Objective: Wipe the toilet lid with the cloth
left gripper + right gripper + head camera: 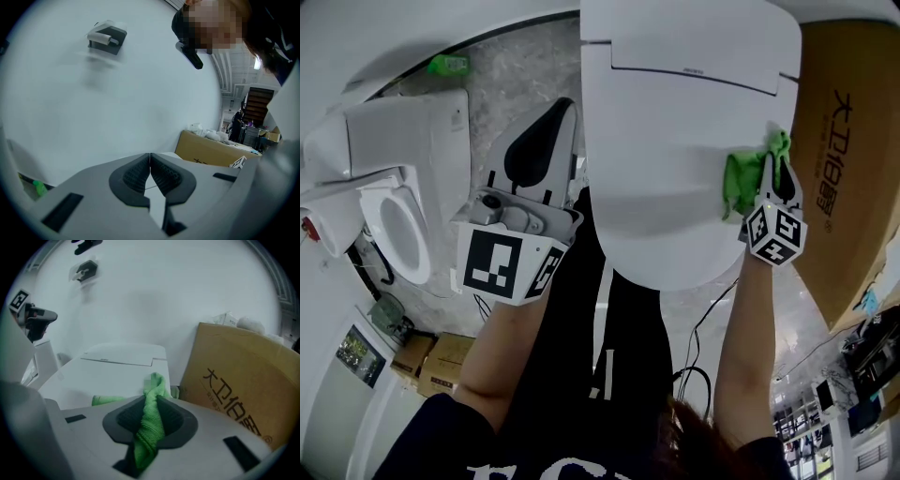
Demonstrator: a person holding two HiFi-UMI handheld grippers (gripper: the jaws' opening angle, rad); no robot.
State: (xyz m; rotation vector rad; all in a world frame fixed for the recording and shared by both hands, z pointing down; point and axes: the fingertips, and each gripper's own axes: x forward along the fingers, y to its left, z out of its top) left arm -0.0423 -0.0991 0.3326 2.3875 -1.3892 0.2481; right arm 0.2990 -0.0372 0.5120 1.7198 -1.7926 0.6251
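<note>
Pinched between the jaws of the right gripper: a green cloth, bunched into a twisted fold and poking up past the jaw tips. Just beyond those tips and to their left, more of the same cloth, lying on the white toilet lid. From the head view, right gripper at the lid's right edge, with the cloth touching the toilet lid. Lid down and flat. Right of these jaws, close beside the toilet, a brown cardboard box with dark print on its side.

Pressed together, pad against pad: the jaws of the left gripper, with nothing between them. In the head view, left gripper just off the lid's left edge, well apart from the cloth. Ahead of these jaws, only a plain white surface. Farther off, right of them, the cardboard box again.

Well to the left of the left jaws, a second toilet with its seat ring showing. Beyond that, a small green thing, too small to tell what, on the grey marbled floor.
</note>
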